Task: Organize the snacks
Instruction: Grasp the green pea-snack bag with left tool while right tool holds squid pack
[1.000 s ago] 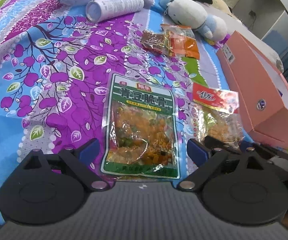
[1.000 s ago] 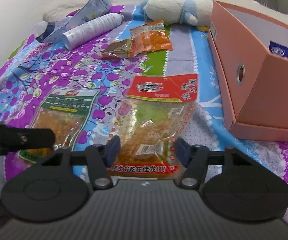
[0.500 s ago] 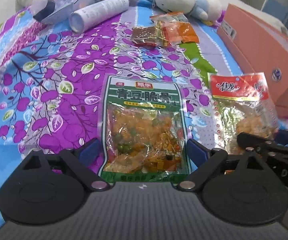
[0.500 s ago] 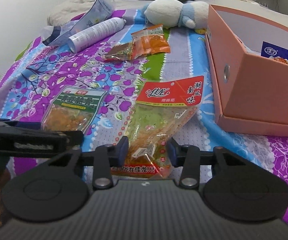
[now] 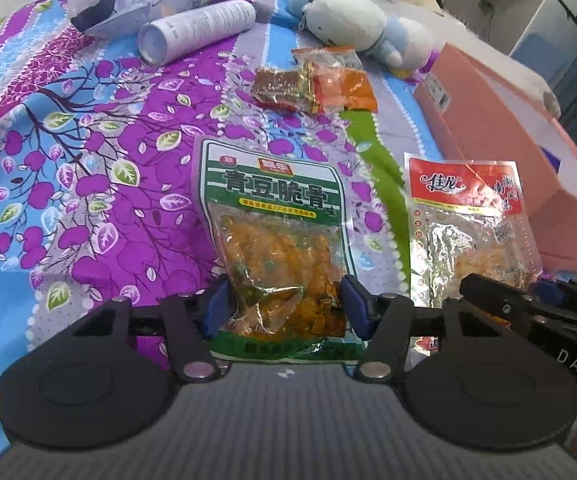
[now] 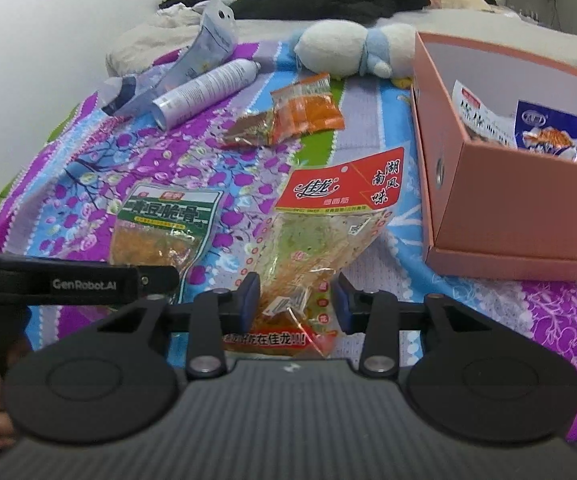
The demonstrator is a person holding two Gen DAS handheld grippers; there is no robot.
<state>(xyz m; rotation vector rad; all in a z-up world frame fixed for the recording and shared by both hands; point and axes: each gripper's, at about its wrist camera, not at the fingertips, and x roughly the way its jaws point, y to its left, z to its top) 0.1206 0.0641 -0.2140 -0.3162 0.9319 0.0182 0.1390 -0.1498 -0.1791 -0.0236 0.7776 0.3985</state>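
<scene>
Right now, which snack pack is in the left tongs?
The green-labelled pack, pinched at its bottom by the left tongs. The red-labelled pack is in the right tongs.

Green-labelled snack bag (image 5: 276, 216), red-topped one (image 6: 340, 216) — salmon-pink box (image 6: 528, 208), purple-leafed blue sheet (image 5: 88, 168).

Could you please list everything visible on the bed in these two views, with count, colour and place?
green snack pack: 1, green and orange, centre, between left fingers
red snack pack: 1, red and clear, beside it, between right fingers
small packets: 2 or more, orange and brown, farther back
pink box: 1, right side, packets inside
spray can: 1, white, lying far left
pouch: 1, pale blue, behind can
plush toy: 1, white and blue, far end
bedsheet: purple and blue
left gripper: shut on green pack
right gripper: shut on red pack
</scene>
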